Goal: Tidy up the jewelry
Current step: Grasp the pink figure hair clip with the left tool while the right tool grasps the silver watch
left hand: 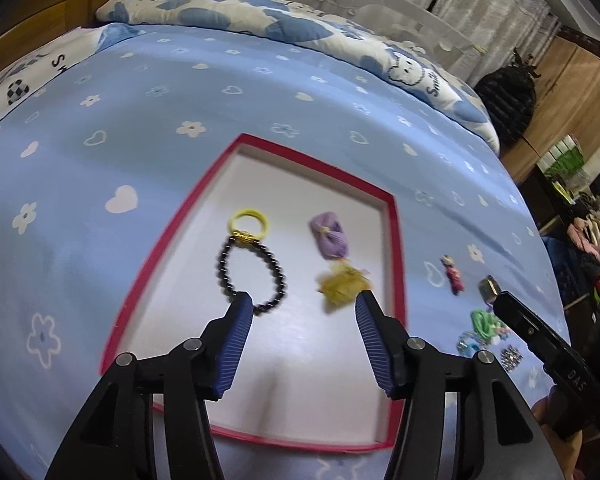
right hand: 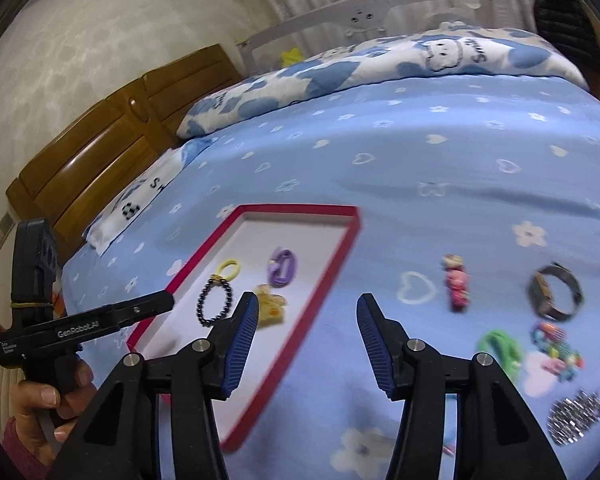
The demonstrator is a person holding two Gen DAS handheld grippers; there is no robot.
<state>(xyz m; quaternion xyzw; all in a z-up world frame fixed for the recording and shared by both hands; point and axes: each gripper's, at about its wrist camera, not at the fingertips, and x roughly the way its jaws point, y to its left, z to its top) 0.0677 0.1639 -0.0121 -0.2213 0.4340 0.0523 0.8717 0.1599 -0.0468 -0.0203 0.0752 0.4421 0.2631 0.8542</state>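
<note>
A red-rimmed box (left hand: 396, 240) with a white floor lies on the blue bedspread. In it are a black bead bracelet (left hand: 252, 268), a yellow hair tie (left hand: 249, 220), a purple scrunchie (left hand: 329, 238) and a yellow ornament (left hand: 342, 286). My left gripper (left hand: 303, 298) hangs open above the box's near half, nothing between its blue pads. My right gripper (right hand: 308, 299) is open and empty over the box's right rim (right hand: 340, 264). To its right on the bedspread lie a pink clip (right hand: 456, 288), a black watch (right hand: 556, 292), a green tie (right hand: 500, 346), a multicoloured bracelet (right hand: 556, 344) and a silver band (right hand: 576, 412).
A folded blue-and-white quilt (right hand: 380, 68) lies along the bed's far side, with a white rail (right hand: 364, 4) behind it. A wooden headboard (right hand: 112, 152) stands at the left. A hand (right hand: 48, 396) grips the left tool at the lower left. A wooden wardrobe (left hand: 560, 92) stands at the right.
</note>
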